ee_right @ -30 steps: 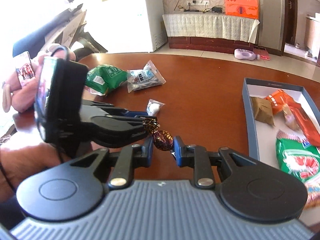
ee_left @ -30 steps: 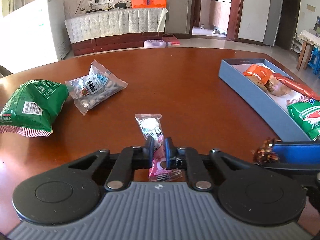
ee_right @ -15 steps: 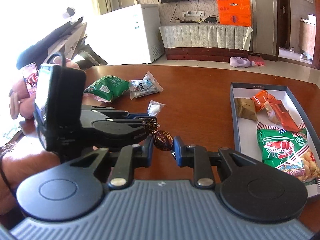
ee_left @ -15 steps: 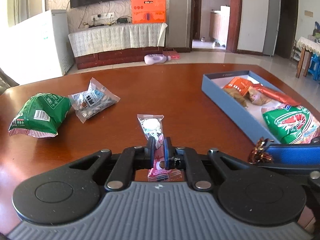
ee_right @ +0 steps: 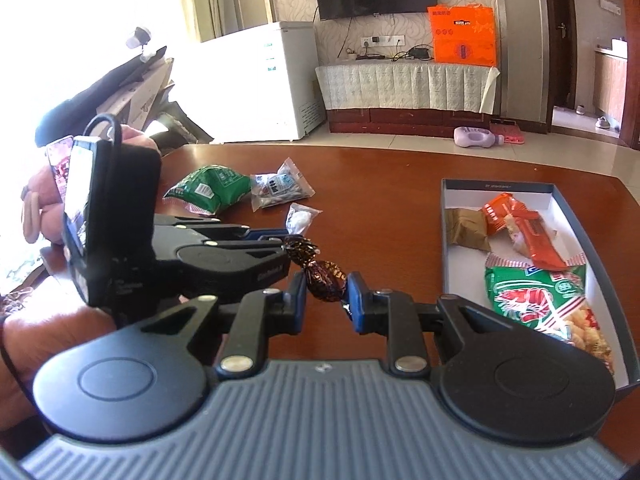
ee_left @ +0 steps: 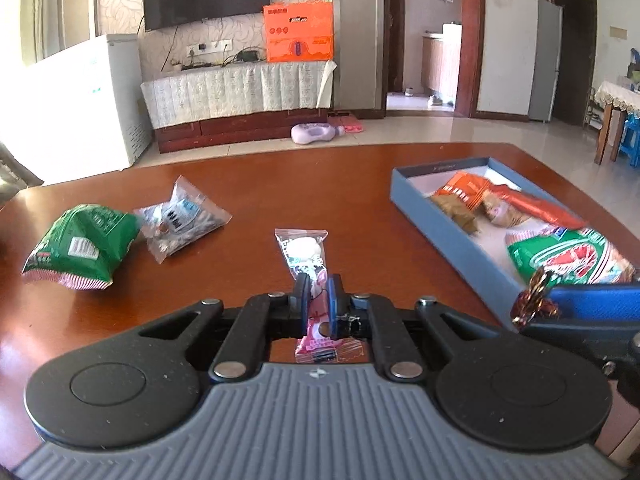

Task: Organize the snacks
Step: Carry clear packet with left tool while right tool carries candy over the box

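Note:
My left gripper [ee_left: 317,285] is shut on a long clear-and-pink candy packet [ee_left: 305,258] and holds it above the brown table. My right gripper [ee_right: 326,286] is shut on a brown foil-wrapped candy [ee_right: 324,277], close beside the left gripper [ee_right: 276,236]. The candy also shows at the right edge of the left wrist view [ee_left: 534,300]. The blue snack box [ee_left: 436,224] lies to the right and holds several packets, among them a green shrimp-chip bag [ee_right: 536,300] and an orange packet [ee_right: 520,224].
A green snack bag [ee_left: 80,246] and a clear packet of dark snacks [ee_left: 182,220] lie on the table's left part. The person's hand and a phone mount [ee_right: 100,216] sit to the left of the right gripper. The table edge curves behind the box.
Both grippers have lifted and tilted up with their snacks still held; the box now sits nearer the middle of both views, and more of the room shows.

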`<state>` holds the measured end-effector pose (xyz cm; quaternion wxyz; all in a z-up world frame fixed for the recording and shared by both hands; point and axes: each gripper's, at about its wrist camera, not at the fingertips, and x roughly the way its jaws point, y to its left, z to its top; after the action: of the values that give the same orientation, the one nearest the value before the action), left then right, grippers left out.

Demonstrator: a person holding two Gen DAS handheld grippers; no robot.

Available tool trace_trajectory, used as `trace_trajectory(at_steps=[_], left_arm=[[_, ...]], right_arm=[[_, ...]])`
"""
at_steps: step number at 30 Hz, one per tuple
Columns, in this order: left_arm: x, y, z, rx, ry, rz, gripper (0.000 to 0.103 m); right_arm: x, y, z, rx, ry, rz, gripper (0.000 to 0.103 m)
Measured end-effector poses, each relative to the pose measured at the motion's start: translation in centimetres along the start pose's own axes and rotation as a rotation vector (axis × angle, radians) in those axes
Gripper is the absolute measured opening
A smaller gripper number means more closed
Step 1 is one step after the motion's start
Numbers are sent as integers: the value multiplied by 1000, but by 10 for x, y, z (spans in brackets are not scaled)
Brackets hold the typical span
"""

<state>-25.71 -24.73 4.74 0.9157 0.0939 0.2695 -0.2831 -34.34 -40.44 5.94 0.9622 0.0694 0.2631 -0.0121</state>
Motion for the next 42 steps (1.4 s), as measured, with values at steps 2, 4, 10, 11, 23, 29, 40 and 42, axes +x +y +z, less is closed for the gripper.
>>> trace_trajectory(at_steps=[2, 4, 10, 11, 23, 29, 40, 42], left_arm=[[0, -5, 2, 5, -5, -7, 11], [2, -10, 4, 6, -5, -9, 11], [5, -21, 10, -10, -19, -31, 11], [6, -22, 10, -11, -18, -33, 11], [12, -33, 18, 0, -29, -53, 11], [16, -40, 25, -3, -46, -81, 11], [27, -66, 37, 6, -77, -156, 11], [30, -70, 38, 6, -75, -167, 11]], right_arm=[[-4, -3, 0, 1, -6, -4, 26], [-7, -7, 1, 2, -12, -6, 26], [-14, -12, 0, -6, -18, -11, 26], [-14, -12, 0, -8, -17, -11, 26], [-19, -17, 2, -14, -38, -20, 26], [-25, -23, 2, -14, -44, -31, 26], [-31, -42, 3, 2, -56, -78, 26], [-31, -47, 2, 8, -56, -88, 26]])
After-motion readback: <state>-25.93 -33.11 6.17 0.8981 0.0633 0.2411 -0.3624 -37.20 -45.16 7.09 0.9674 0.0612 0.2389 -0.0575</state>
